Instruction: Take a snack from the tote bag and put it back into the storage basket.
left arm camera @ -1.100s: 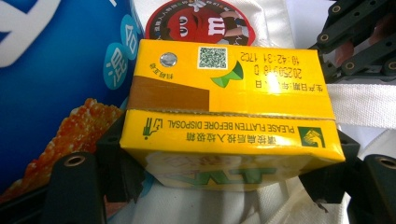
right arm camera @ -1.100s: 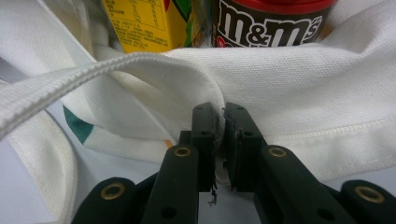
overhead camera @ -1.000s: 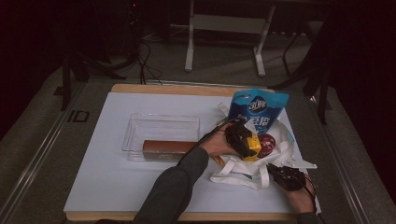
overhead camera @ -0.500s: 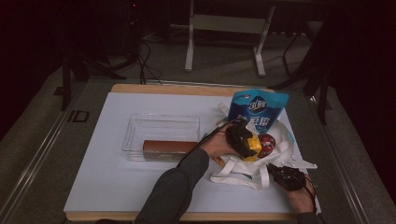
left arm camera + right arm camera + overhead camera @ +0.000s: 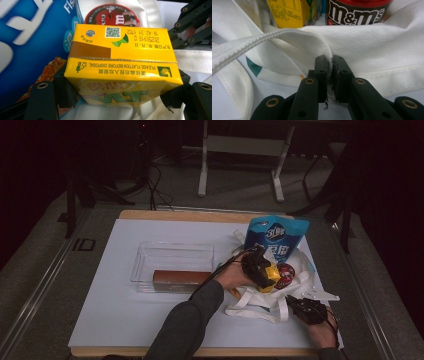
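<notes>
Yellow drink carton (image 5: 120, 65) clamped across its sides between jaws of left gripper (image 5: 261, 269), held over mouth of white tote bag (image 5: 280, 297) near table's right edge. Red M&M's tub (image 5: 286, 272) just beside carton, inside bag; blue pouch (image 5: 275, 237) upright behind both. Right gripper (image 5: 329, 75) pressed together on bag's cloth rim, near table's front right corner. Clear tray (image 5: 172, 262) at table middle, brown box (image 5: 180, 279) along its front wall.
</notes>
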